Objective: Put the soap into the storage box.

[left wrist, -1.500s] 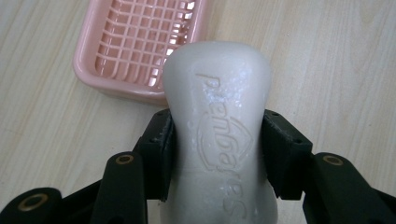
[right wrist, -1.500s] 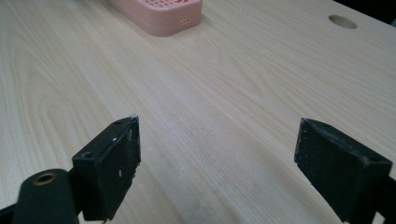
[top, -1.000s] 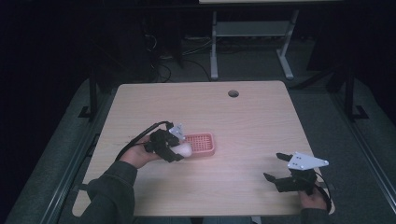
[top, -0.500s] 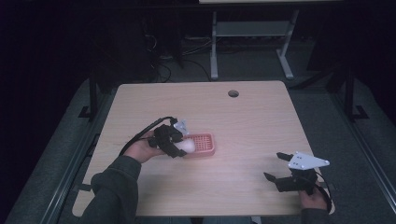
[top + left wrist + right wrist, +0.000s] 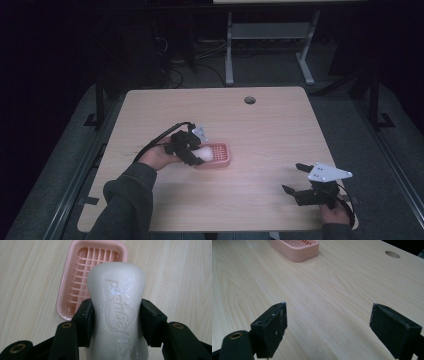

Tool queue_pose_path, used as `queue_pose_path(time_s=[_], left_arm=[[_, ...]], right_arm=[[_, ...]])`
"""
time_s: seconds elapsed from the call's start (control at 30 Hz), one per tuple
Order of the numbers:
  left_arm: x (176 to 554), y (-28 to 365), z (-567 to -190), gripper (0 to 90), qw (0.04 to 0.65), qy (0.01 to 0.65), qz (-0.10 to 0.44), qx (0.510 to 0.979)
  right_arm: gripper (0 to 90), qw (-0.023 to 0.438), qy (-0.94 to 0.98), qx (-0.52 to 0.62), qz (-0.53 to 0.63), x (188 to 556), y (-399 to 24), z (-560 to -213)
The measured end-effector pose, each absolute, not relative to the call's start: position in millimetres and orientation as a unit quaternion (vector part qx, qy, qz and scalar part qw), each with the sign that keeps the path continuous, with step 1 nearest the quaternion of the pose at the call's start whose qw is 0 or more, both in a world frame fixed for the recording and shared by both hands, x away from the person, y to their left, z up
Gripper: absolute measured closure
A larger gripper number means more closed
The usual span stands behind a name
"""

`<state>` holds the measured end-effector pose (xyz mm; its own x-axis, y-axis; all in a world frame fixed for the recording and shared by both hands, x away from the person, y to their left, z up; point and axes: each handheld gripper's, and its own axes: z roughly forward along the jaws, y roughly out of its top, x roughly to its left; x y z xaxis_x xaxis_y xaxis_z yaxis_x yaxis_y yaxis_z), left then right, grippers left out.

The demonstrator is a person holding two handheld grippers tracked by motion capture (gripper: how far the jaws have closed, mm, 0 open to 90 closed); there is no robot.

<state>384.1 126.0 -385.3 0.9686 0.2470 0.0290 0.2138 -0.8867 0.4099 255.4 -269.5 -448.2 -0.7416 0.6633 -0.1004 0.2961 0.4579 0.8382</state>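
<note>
Squeezing a smooth white bar of soap between its black jaws, the left gripper holds it over the near edge of the pink plastic soap dish on the wooden table. The right gripper sits well apart near the table's corner, jaws wide with nothing between them.

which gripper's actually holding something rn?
The left gripper: its jaws clamp a white soap bar above the pink soap dish. The right gripper stands open over bare table.
</note>
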Motion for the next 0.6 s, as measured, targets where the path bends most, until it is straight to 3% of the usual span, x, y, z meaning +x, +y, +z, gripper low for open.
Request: queue_pose_path(time_s=[0.6], left_arm=[[400, 108, -387, 49.4, 0.198, 0.114, 0.035, 0.973]], right_arm=[[13.7, 0.212, 0.824, 0.290, 0.438, 255, -270, -447]])
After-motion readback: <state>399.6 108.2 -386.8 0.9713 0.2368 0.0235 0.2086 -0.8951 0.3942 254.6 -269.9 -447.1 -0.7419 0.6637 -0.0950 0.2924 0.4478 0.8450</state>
